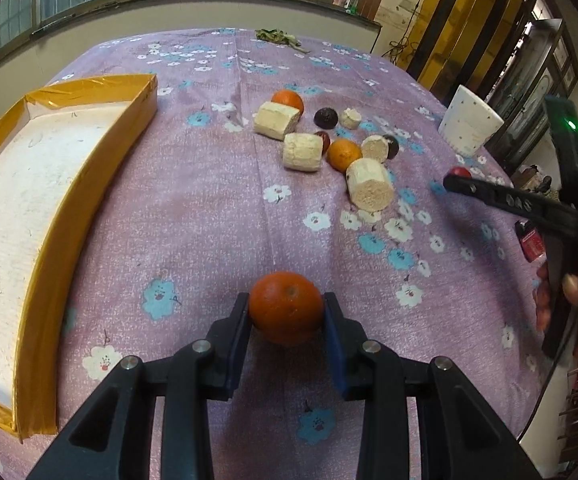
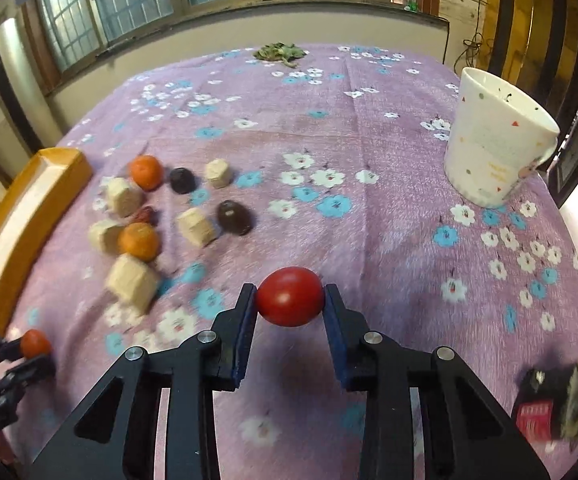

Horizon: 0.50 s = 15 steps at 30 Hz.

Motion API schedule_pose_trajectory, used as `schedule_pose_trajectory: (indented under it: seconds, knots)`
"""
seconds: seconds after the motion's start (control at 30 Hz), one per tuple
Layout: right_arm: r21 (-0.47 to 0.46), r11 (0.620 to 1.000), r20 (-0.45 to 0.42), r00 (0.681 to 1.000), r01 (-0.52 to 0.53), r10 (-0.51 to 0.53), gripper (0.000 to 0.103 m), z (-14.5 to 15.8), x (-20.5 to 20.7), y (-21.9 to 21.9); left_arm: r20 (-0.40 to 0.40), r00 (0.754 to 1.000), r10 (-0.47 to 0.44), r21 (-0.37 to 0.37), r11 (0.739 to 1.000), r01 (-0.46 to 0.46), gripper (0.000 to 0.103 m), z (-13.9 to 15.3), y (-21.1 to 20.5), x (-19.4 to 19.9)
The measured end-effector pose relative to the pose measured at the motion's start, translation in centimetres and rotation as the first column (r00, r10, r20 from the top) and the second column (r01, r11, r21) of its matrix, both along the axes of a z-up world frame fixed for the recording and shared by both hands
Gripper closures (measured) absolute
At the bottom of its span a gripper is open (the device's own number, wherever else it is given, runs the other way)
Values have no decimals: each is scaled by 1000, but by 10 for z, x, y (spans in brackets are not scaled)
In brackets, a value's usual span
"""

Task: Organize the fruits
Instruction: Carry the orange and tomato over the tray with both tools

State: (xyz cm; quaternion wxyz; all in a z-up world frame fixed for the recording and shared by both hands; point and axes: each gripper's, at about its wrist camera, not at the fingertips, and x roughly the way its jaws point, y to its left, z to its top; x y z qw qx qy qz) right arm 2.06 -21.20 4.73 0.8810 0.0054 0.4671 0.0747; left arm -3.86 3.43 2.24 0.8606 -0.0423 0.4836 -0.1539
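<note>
While left tool (image 1: 287, 314) grips round orange (image 1: 287, 307), smooth red tomato (image 2: 290, 297) clamped

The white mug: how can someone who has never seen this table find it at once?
Start from the purple flowered tablecloth and go to its far right edge, well away from the fruit pile. There the white mug stands upright and alone. It is the only tall container, speckled with small coloured dots and triangles.

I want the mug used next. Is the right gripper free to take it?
Probably not yet: the right gripper is shut on a red fruit. The cloth toward the mug lies bare, so only the load hinders.
</note>
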Motion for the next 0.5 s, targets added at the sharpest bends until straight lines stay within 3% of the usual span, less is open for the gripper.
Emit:
schedule_pose_trajectory:
  seconds: [0.23, 0.5]
  knots:
    - [17, 999, -15, 999, -50, 50, 71, 5, -36, 33, 36, 999, -13, -9, 1000, 14, 66, 13, 4, -2]
    - [25, 995, 3, 995, -100, 100, 71, 9, -44, 75, 70, 998, 8, -19, 1000, -7, 66, 28, 27, -9]
